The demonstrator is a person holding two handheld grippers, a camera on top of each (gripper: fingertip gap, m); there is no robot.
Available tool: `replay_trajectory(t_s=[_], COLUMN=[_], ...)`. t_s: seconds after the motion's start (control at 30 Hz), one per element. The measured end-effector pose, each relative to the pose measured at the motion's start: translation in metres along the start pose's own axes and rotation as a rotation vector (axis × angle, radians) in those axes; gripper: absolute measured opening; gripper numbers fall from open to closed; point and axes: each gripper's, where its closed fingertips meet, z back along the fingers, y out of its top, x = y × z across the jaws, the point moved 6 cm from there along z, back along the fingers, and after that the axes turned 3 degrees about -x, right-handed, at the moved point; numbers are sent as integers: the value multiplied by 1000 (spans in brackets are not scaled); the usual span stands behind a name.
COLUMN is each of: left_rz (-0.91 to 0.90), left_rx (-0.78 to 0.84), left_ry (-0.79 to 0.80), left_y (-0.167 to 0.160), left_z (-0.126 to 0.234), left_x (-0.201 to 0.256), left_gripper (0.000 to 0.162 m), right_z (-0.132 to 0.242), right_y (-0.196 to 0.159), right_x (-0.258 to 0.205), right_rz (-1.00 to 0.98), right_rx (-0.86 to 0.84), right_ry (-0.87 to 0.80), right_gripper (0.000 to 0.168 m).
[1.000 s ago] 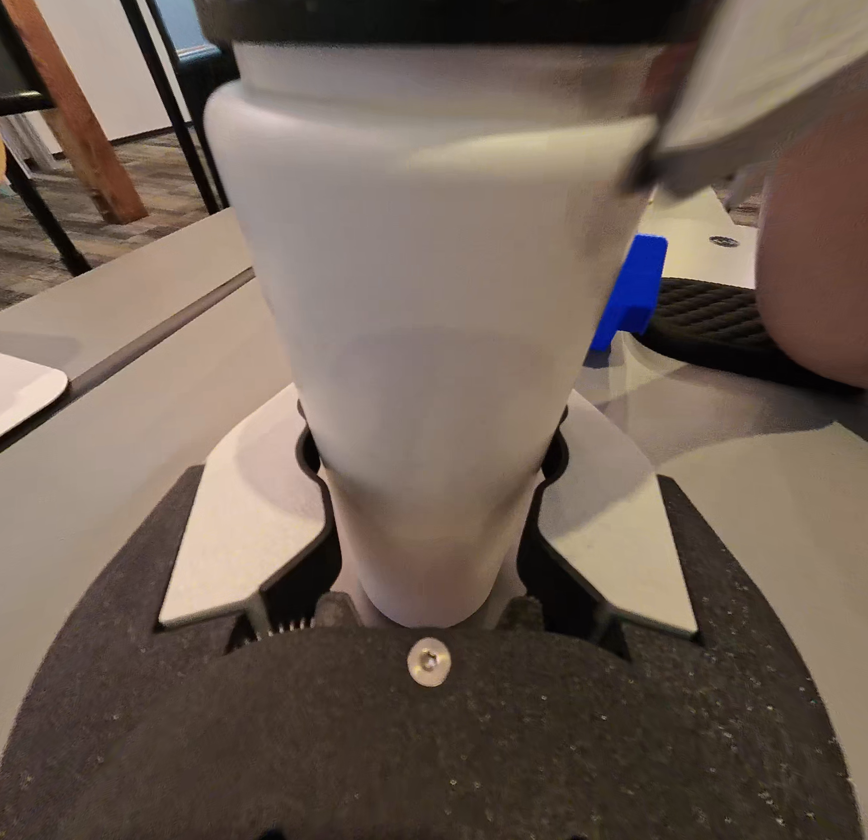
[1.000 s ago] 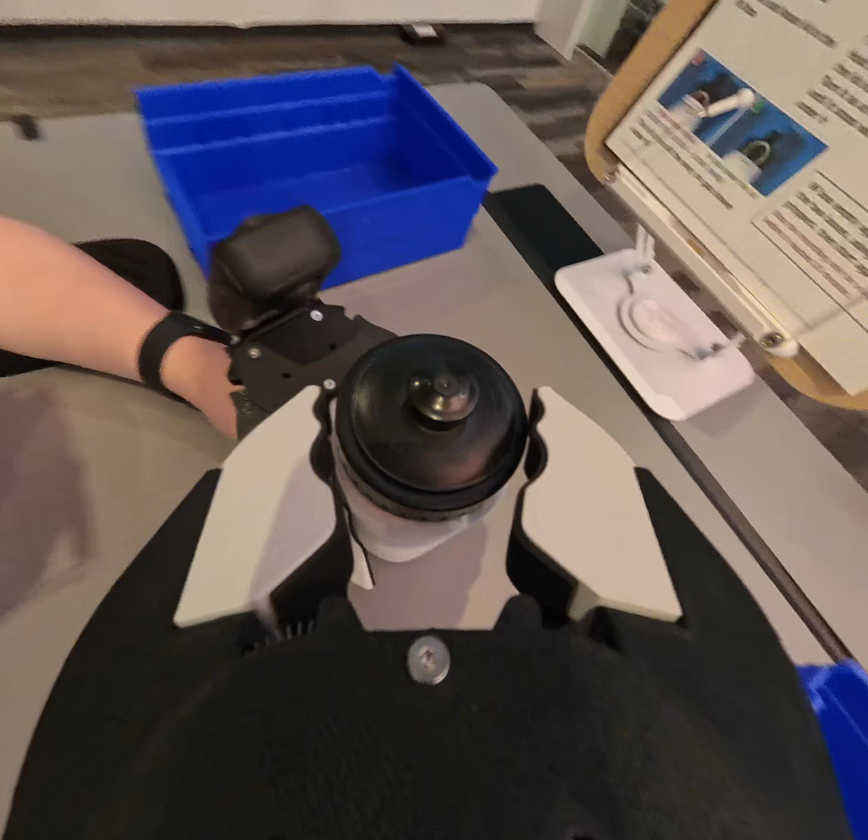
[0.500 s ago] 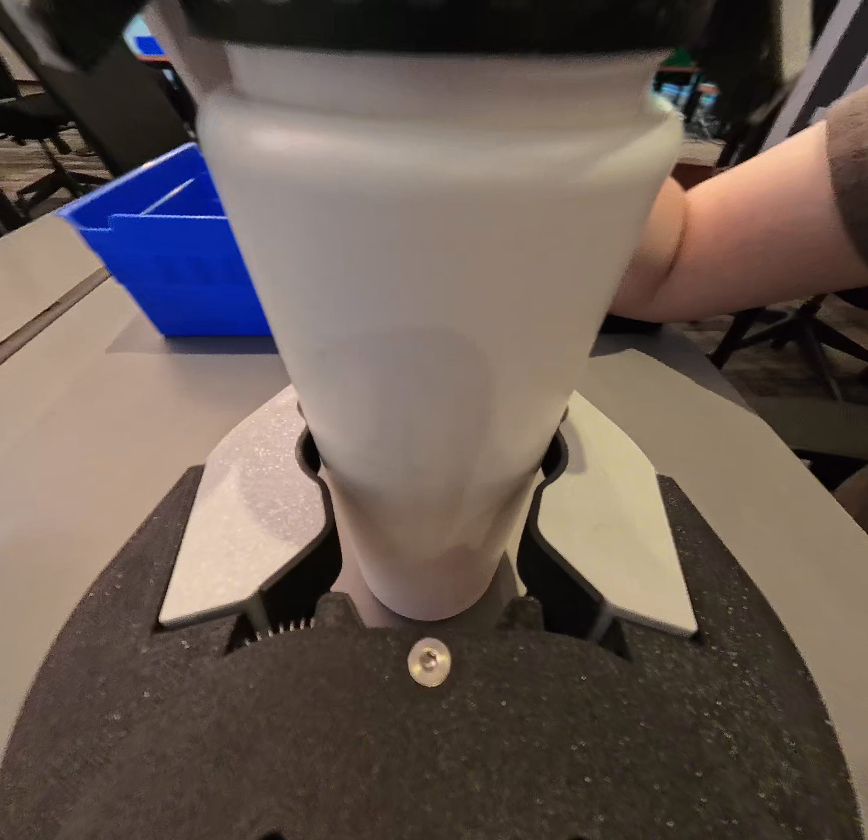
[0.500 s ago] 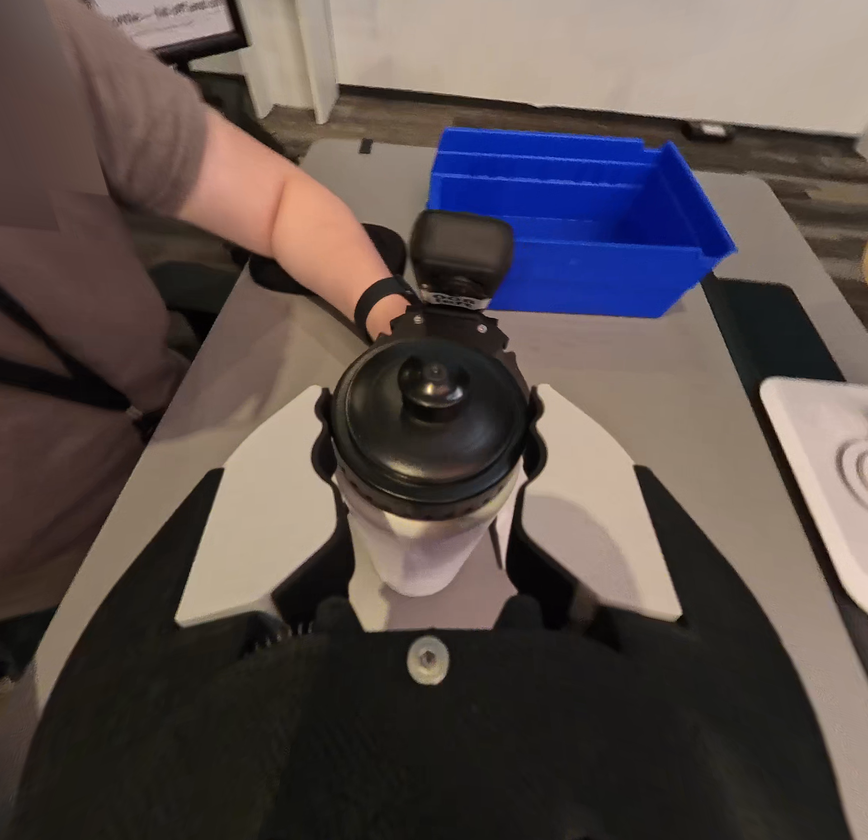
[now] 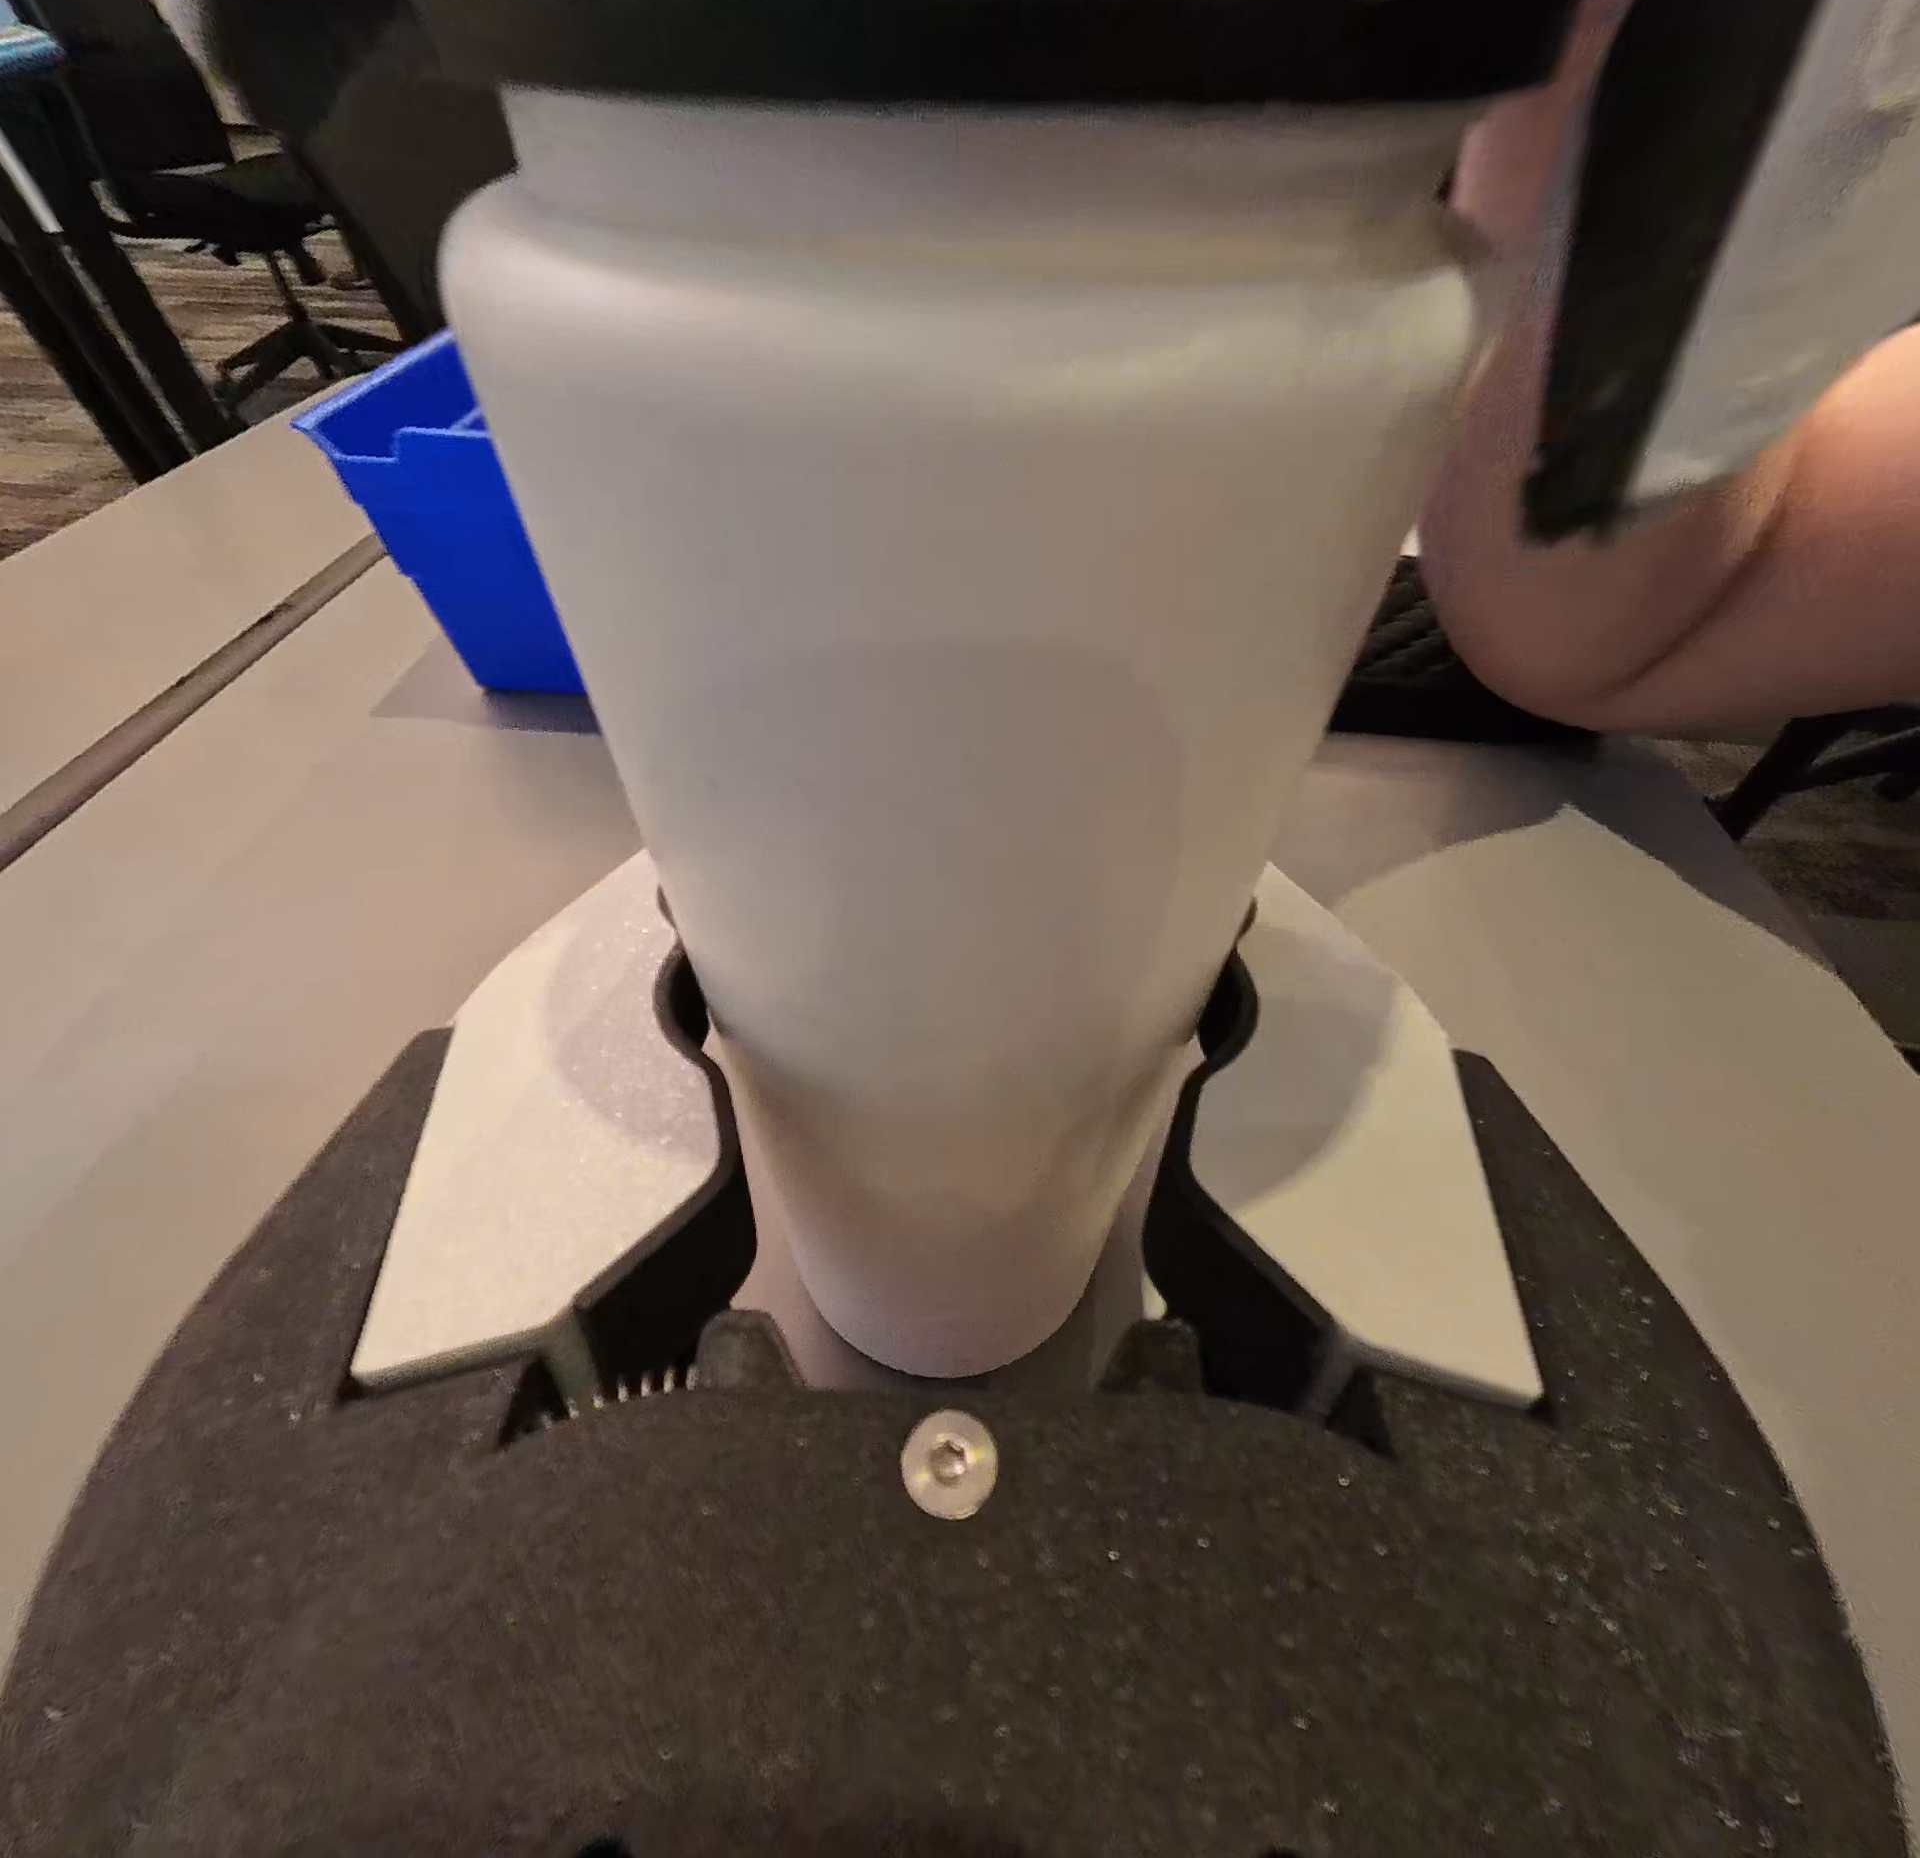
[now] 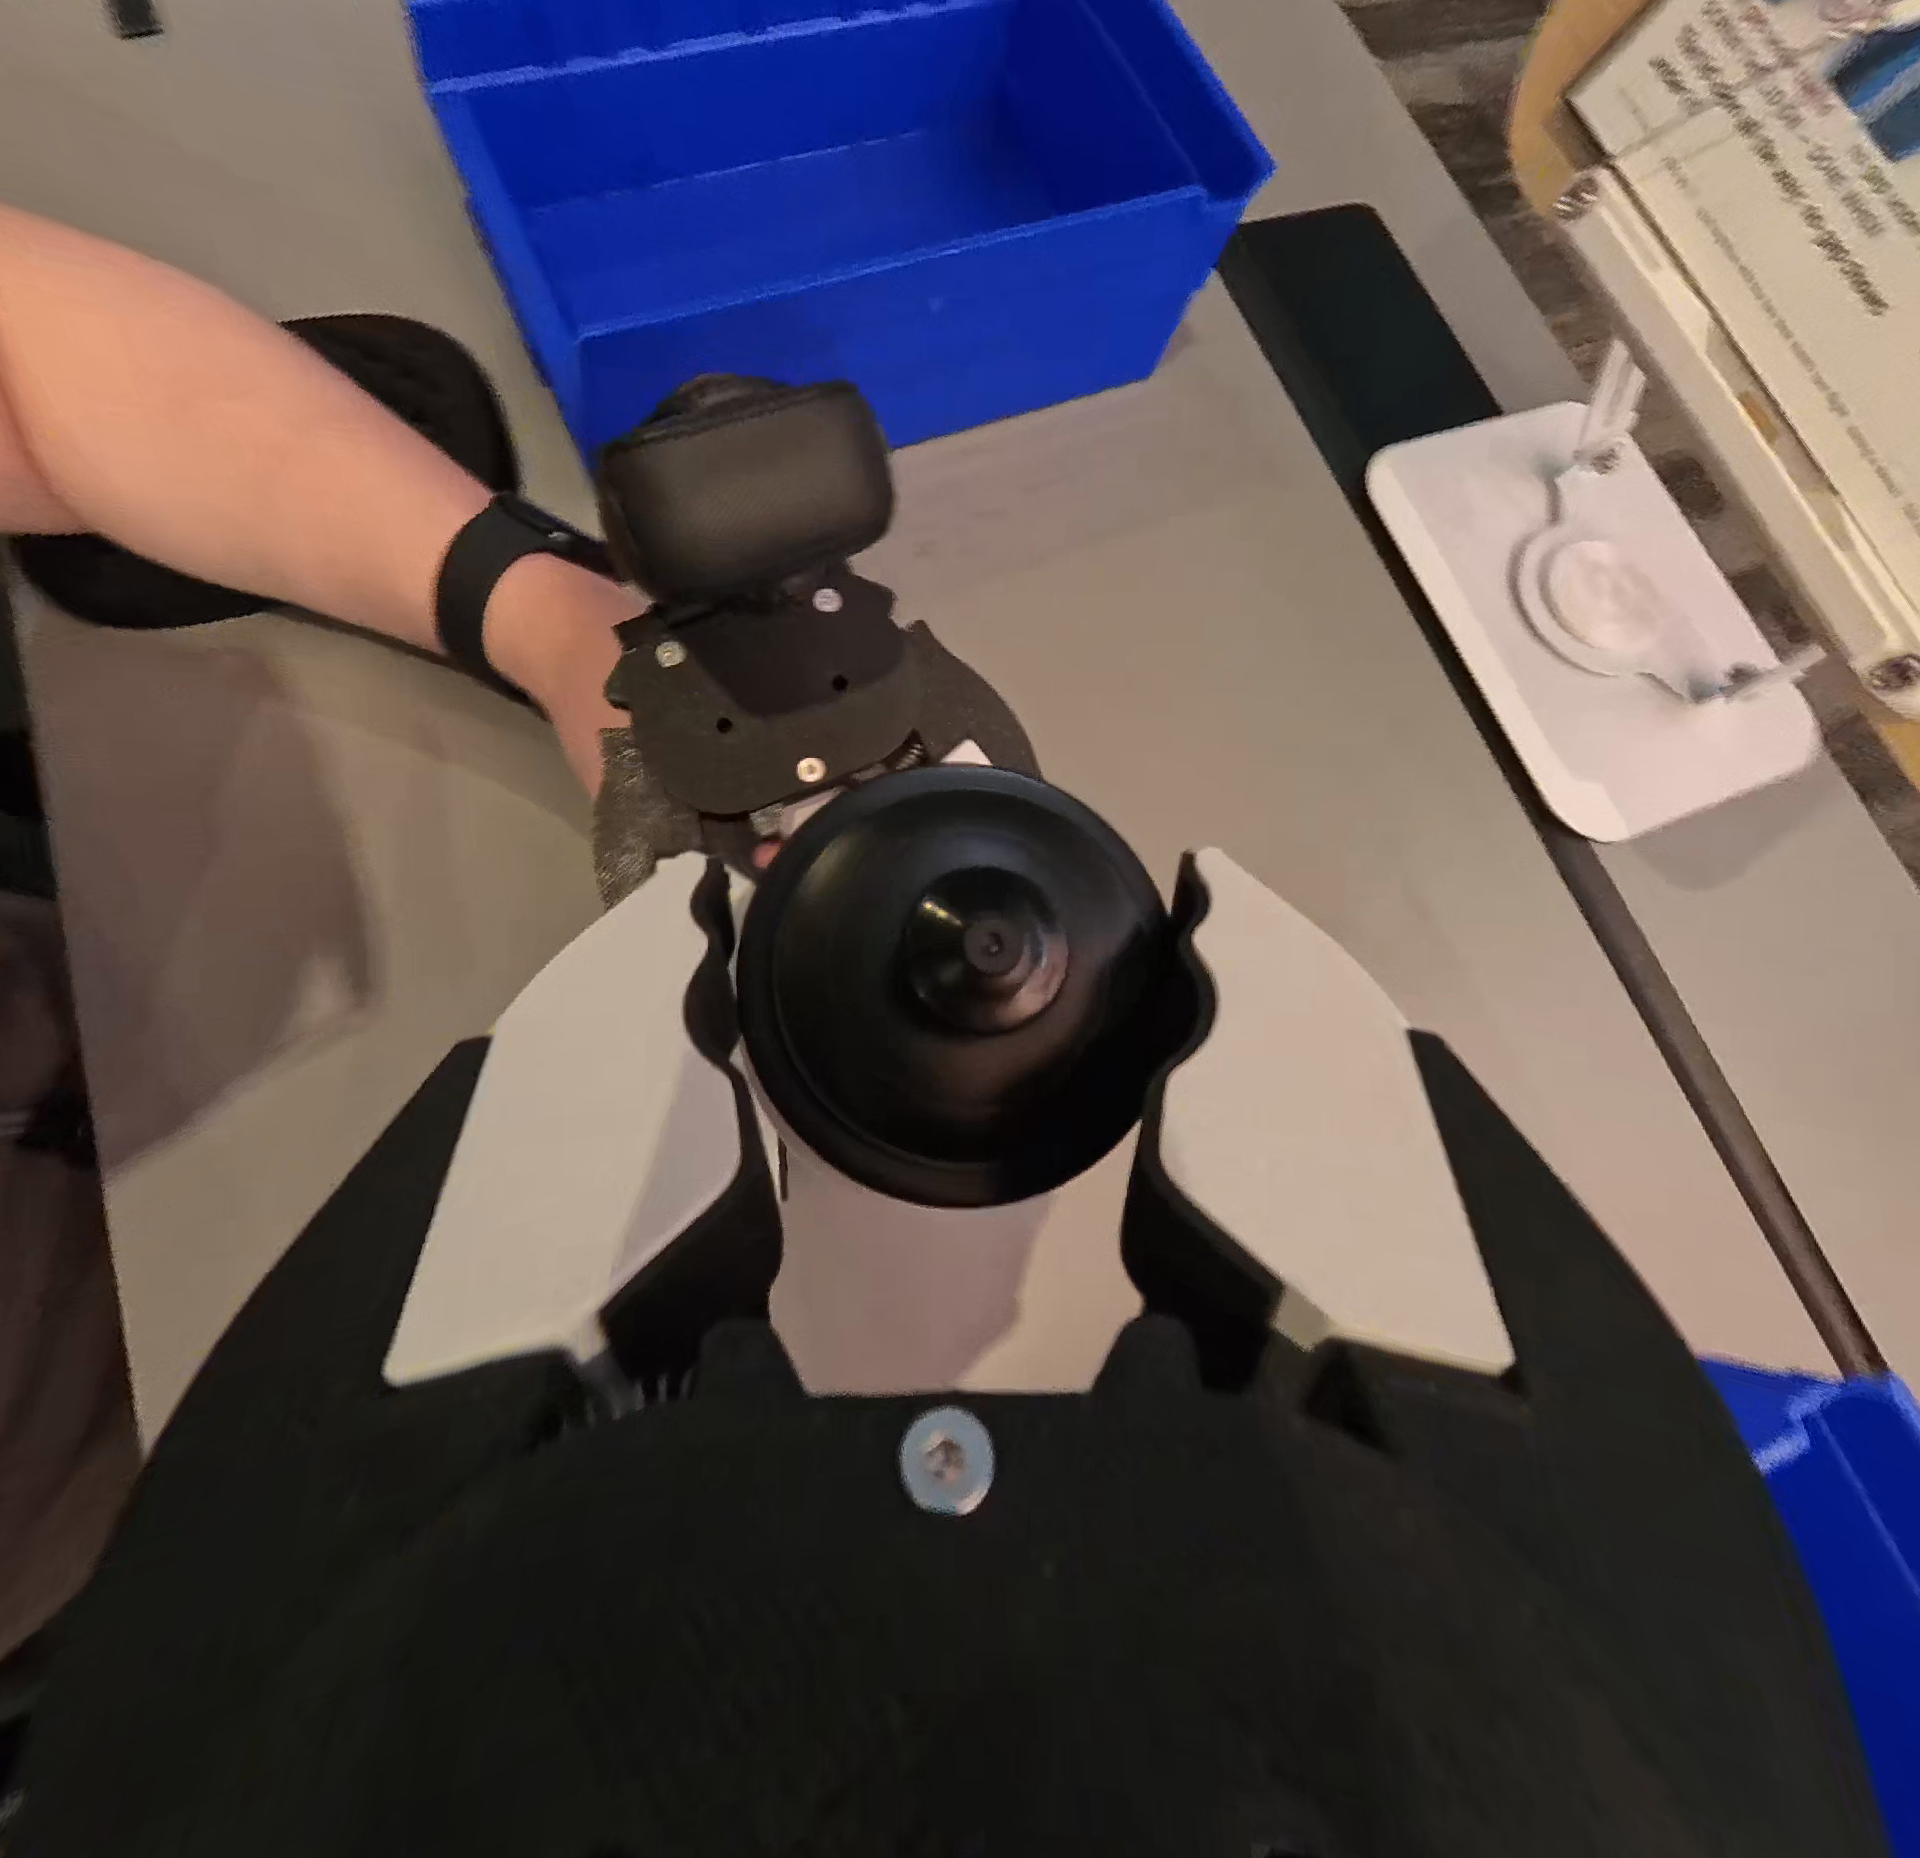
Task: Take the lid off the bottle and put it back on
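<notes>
A white bottle (image 5: pixel 956 665) with a black lid (image 5: pixel 977 21) stands upright on the grey table (image 5: pixel 260 873). My left gripper (image 5: pixel 956 977) is shut on the bottle's lower body, one finger on each side. My right gripper (image 6: pixel 951 977) comes down from above, and its two fingers press the sides of the lid (image 6: pixel 831 1029). A sliver of white bottle (image 6: pixel 914 1216) shows under the lid. The left gripper's black body (image 6: pixel 769 686) and the hand holding it sit just beyond the lid. One right finger (image 5: pixel 1662 250) shows at the top right of the left wrist view.
A blue bin (image 6: pixel 831 177) stands behind the bottle and also shows in the left wrist view (image 5: pixel 447 520). A white tray (image 6: pixel 1590 613) and a board with printed pages (image 6: pixel 1766 146) are at the right. A black mat (image 6: pixel 1340 322) lies between them. A second blue bin (image 6: pixel 1839 1496) is at the lower right.
Both views swung round the bottle one way and then back, so the bin and the person shifted in frame. Both grippers kept their hold on the bottle and the lid.
</notes>
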Motion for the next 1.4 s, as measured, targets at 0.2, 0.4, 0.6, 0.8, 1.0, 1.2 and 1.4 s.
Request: replay_trajectory(t_s=[0.2,0.4,0.6,0.8,1.0,1.2,1.4], left_rz=[-55,-8,36,9,-58,-4,40], left_rx=[12,30,27,10,21,23,24], left_ry=[-115,-27,51,22,-156,-40,96], left_y=[1,0,0,0,-1,-1,-2], left_z=[-4,-2,1,2,1,2,6], left_x=[18,5,-6,-3,16,2,-14], left_gripper=[95,95,95,95,95,95,95], right_z=[7,5,4,0,6,2,-3], right_y=[-7,0,1,-1,-12,-2,5], right_x=[-11,9,9,3,-5,12,13], right_rz=[283,76,-138,-30,226,74,-75], right_rx=[259,260,51,22,213,234,98], right_ry=[364,263,-45,33,386,251,-75], right_gripper=[82,87,88,79,79,88,89])
